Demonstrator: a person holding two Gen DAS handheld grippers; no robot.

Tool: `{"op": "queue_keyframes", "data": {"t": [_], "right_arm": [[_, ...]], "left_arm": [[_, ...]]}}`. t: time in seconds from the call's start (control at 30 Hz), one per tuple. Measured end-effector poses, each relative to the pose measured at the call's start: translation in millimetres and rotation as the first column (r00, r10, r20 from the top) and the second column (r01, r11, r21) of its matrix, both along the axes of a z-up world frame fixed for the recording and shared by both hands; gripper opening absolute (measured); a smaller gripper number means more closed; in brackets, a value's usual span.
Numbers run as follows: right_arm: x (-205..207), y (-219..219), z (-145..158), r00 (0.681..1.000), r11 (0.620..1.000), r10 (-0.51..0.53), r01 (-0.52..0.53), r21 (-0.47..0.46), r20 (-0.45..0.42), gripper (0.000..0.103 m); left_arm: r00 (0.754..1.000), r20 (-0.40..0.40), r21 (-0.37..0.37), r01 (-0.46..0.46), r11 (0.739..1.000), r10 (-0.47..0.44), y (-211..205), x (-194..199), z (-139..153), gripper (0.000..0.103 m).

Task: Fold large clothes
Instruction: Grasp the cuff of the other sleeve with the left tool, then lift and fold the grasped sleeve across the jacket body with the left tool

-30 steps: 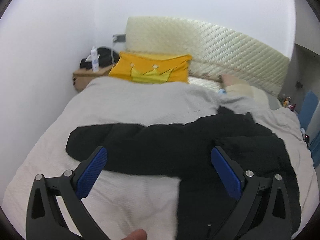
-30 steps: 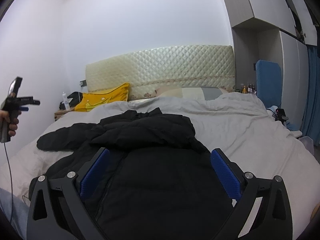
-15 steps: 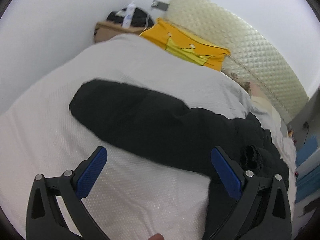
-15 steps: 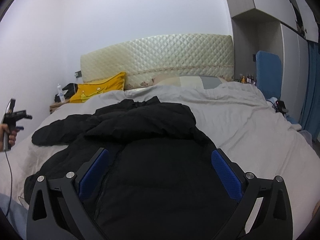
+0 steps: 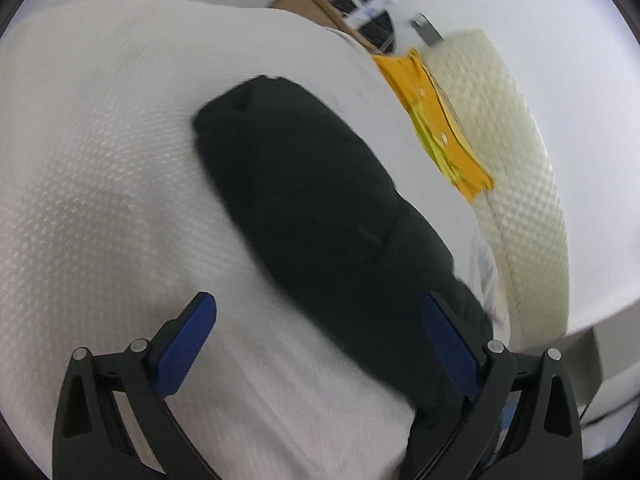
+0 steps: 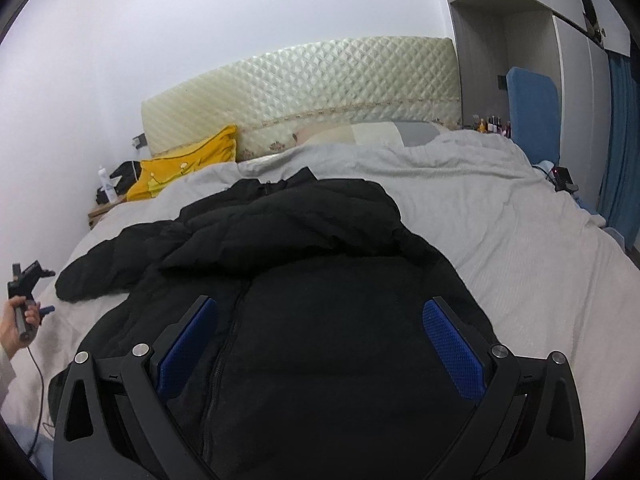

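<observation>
A black puffer jacket point(image 6: 304, 280) lies spread on the bed, zipper up, collar toward the headboard. Its left sleeve point(image 5: 304, 184) stretches out over the white bedspread point(image 5: 100, 160). My left gripper point(image 5: 318, 336) is open and empty, above the sleeve and tilted toward it. It also shows in the right wrist view point(image 6: 30, 300), held in a hand at the bed's left side. My right gripper point(image 6: 320, 336) is open and empty, above the jacket's body near the hem.
A yellow pillow point(image 6: 188, 164) and a quilted cream headboard point(image 6: 304, 92) stand at the bed's far end. A nightstand with a bottle point(image 6: 105, 190) is at the back left. A wardrobe and a blue chair point(image 6: 532, 116) are on the right.
My left gripper has swung left and rolled, moving closer over the sleeve end. My right gripper has edged forward over the jacket body.
</observation>
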State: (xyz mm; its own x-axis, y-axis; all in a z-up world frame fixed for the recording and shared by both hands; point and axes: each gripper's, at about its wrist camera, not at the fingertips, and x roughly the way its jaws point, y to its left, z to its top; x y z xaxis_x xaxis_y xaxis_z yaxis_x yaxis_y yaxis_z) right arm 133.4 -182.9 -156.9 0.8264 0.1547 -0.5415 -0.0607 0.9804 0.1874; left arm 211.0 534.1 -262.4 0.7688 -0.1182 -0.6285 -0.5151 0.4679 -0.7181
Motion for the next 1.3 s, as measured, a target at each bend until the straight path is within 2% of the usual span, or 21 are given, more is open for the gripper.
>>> {"op": "queue_keyframes", "data": {"t": [0.07, 0.23, 0.4, 0.43, 0.53, 0.6, 0.67, 0.73, 0.8, 0.87, 0.97, 1.13, 1.3], "right_arm": [[3.2, 0.8, -1.7, 1.0, 1.0, -0.02, 0.02, 0.009, -0.005, 0.103], [11.1, 2.3, -8.1, 0.998, 0.998, -0.06, 0.06, 0.016, -0.024, 0.103], [25.0, 3.9, -15.6, 0.995, 0.996, -0.089, 0.09, 0.022, -0.047, 0.103], [27.5, 5.4, -16.7, 0.995, 0.996, -0.09, 0.091, 0.02, -0.051, 0.103], [32.9, 9.9, -21.0, 0.994, 0.996, -0.081, 0.083, 0.021, -0.069, 0.103], [34.5, 14.1, -22.3, 0.995, 0.997, -0.073, 0.074, 0.01, -0.071, 0.103], [35.3, 17.0, -23.3, 0.995, 0.998, -0.06, 0.061, 0.003, -0.074, 0.103], [34.8, 19.5, -23.3, 0.996, 0.999, -0.054, 0.054, -0.007, -0.077, 0.103], [31.9, 25.1, -20.9, 0.997, 0.999, -0.036, 0.033, -0.036, -0.068, 0.103], [27.8, 31.1, -16.9, 0.999, 0.999, -0.006, 0.003, -0.053, -0.045, 0.103], [26.6, 35.5, -14.5, 0.999, 0.998, 0.014, -0.016, -0.065, -0.038, 0.103], [25.3, 34.8, -16.1, 0.997, 0.998, 0.045, -0.047, -0.035, -0.065, 0.103], [21.0, 34.1, -9.7, 0.997, 0.998, 0.057, -0.059, -0.025, -0.046, 0.103]], "left_arm": [[1.0, 0.021, -0.061, -0.019, 0.998, 0.021, 11.8, 5.3, -13.8, 0.097], [0.998, 0.051, -0.1, -0.032, 0.994, 0.037, 27.5, 27.8, -34.5, 0.096], [0.996, 0.073, -0.065, -0.043, 0.997, 0.047, 35.8, 49.2, -36.9, 0.095], [0.996, 0.084, -0.055, -0.037, 0.998, 0.042, 36.8, 55.1, -34.6, 0.093], [0.994, 0.097, -0.038, -0.039, 0.999, 0.042, 40.4, 66.6, -31.6, 0.069], [0.994, 0.097, -0.041, -0.041, 0.998, 0.044, 44.2, 71.2, -34.3, 0.063], [0.994, 0.096, -0.029, -0.043, 0.999, 0.046, 43.7, 76.8, -32.6, 0.041], [0.995, 0.087, -0.012, -0.042, 0.999, 0.043, 42.5, 78.0, -31.1, 0.036], [0.999, 0.04, 0.024, -0.036, 0.999, 0.035, 39.5, 79.1, -27.3, 0.032], [0.999, 0.017, 0.049, -0.041, 0.998, 0.041, 37.6, 77.0, -20.2, 0.021], [0.999, 0.002, 0.089, -0.043, 0.995, 0.043, 34.4, 73.7, -1.0, 0.01], [0.998, -0.033, 0.212, -0.036, 0.977, 0.044, 20.5, 67.0, 41.0, 0.004], [0.998, -0.022, 0.263, -0.047, 0.964, 0.055, 4.8, 58.3, 75.8, 0.004]]}}
